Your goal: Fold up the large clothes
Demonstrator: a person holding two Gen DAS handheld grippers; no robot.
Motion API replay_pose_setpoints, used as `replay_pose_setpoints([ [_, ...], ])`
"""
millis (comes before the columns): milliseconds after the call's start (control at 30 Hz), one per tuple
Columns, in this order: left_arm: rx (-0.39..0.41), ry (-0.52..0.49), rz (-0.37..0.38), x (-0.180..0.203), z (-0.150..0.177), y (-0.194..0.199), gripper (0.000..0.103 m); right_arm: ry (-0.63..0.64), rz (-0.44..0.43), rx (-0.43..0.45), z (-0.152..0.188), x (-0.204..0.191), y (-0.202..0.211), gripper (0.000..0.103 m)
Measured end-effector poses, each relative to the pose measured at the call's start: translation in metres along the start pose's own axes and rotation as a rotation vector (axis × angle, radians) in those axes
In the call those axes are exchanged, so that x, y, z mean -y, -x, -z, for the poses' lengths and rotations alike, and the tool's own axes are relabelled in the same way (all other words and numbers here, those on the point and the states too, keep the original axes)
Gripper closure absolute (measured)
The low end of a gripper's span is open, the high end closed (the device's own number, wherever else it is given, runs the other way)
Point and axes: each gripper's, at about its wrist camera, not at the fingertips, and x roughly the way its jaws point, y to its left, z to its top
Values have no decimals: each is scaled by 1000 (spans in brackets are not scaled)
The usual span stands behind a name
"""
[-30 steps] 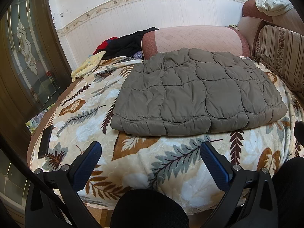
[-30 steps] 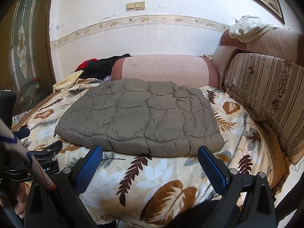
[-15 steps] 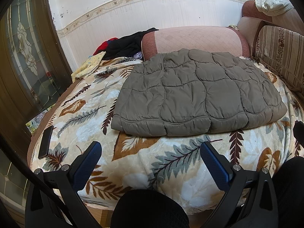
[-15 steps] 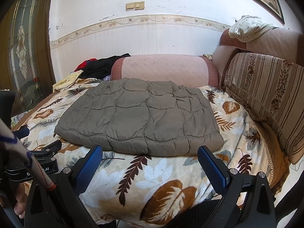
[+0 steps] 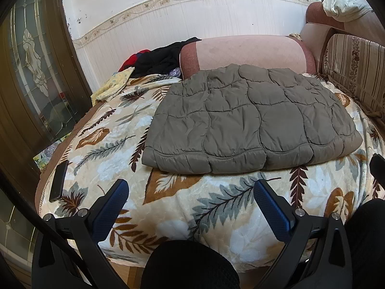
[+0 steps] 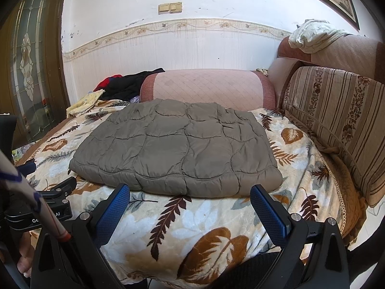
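One quilted, puffy olive jacket [image 5: 252, 122] lies folded into a flat rectangle on the bed, over a plush blanket [image 5: 216, 207] with a leaf print, its far edge touching a pink bolster [image 5: 245, 50]. The left gripper [image 5: 190, 192] and the right gripper [image 6: 190, 197] hang near its front edge, jaws wide apart and holding nothing. One dark phone [image 5: 58, 180] lies at the blanket's left edge. The pile of clothes [image 5: 156, 59] behind is hard to count.

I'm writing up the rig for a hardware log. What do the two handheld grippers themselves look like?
Both look alike: the left gripper and right gripper each have two black angular plastic fingers with silver screws, tipped with textured blue pads. In the right wrist view the left gripper's black body bears partly hidden white lettering, and a white cable with blue stripes crosses it.
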Motion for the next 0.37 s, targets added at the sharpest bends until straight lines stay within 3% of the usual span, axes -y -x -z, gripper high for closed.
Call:
replay_pose_setpoints([
  [133,5,14,19,0,-2,5,0,-2,3,-1,0,-1,1,1],
  [267,2,45,114,-6,-3,8,0,-9,-2,-8,0,-3,1,1],
  [367,11,32,109,-9,-5,6,0,-12,-21,-11,-1,-6,-1,1],
])
